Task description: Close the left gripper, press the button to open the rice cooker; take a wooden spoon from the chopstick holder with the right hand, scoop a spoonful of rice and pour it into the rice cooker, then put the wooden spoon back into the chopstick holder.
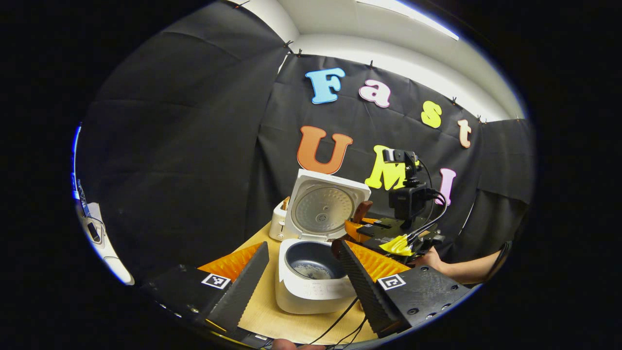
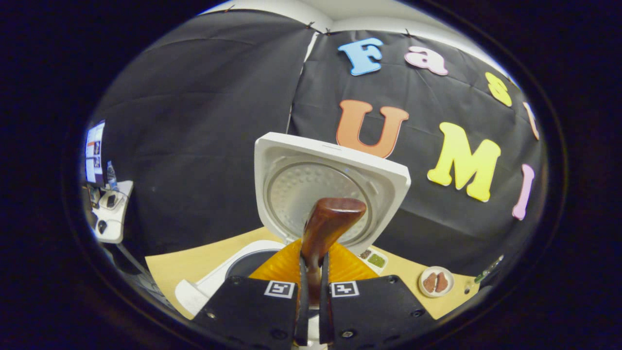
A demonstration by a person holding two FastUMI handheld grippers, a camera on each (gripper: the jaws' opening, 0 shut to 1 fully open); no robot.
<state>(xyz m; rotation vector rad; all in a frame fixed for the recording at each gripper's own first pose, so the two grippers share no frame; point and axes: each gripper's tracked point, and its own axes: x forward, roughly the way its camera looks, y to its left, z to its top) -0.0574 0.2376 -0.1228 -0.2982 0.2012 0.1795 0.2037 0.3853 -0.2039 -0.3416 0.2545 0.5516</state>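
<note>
Rice [image 1: 311, 270] lies in the open rice cooker [image 1: 311, 287]; right hand-held gripper [image 2: 311, 291], clenched on the wooden spoon [image 2: 328, 226], should lift it clear before returning; left hand-held gripper [image 1: 301, 272] is released.

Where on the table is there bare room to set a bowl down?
Bare wood lies in front of the rice cooker, between the left gripper fingers, and left of the cooker toward the table edge. It is crowded right of the cooker: the right gripper holds the wooden spoon there, with a small plate beyond.
</note>
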